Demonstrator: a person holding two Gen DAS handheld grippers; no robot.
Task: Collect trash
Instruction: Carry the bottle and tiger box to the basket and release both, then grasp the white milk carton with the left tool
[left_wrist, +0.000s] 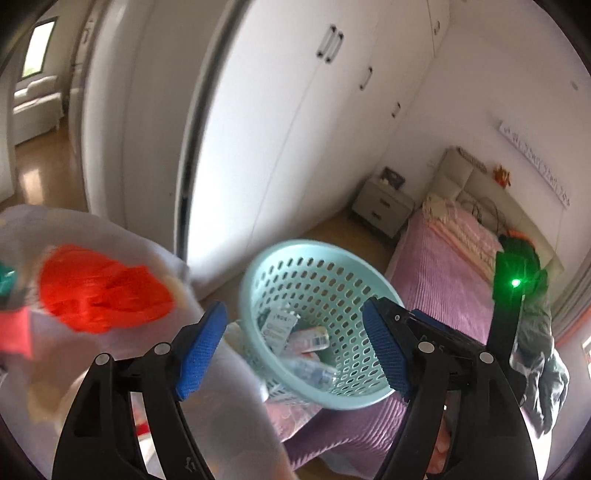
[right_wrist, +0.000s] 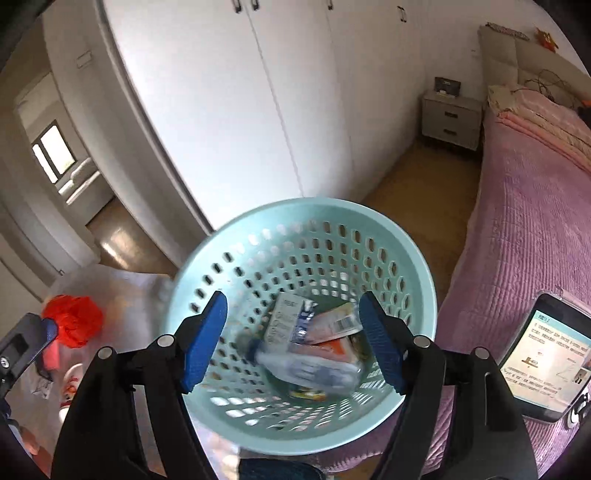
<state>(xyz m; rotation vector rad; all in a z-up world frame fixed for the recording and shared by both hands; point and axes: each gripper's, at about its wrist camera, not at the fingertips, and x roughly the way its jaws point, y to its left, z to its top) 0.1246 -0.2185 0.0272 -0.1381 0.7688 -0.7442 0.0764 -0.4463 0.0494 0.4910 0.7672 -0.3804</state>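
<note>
Trash is seen in two places. At the far left of the left wrist view a crumpled red wrapper (left_wrist: 105, 291) lies inside a translucent plastic bag (left_wrist: 155, 236), which is blurred. The left gripper (left_wrist: 291, 354) is held with its blue-padded fingers (left_wrist: 201, 350) spread wide; nothing is gripped between them. The left pad overlaps the bag's edge, though whether it touches cannot be told. Between and beyond the fingers a pale green perforated basket (left_wrist: 258, 273) is tilted toward the camera at the foot of a bed with a pink cover (left_wrist: 443, 280), and packets and a plastic bottle are seen in its bottom. To the right the other gripper's body, with a green light, is visible.

In the right wrist view the red wrapper (right_wrist: 74, 319) is seen at the lower left, beside the left gripper's tip. The right gripper (right_wrist: 291, 341) is also spread wide and empty, its fingers (right_wrist: 203, 343) framing the basket (right_wrist: 207, 273) without touching it. A white packet (right_wrist: 286, 323), an orange packet (right_wrist: 336, 325) and a clear bottle (right_wrist: 310, 369) lie in the basket. At the right edge a phone (right_wrist: 546, 354) with a lit screen is seen over the bed (right_wrist: 524, 229).
</note>
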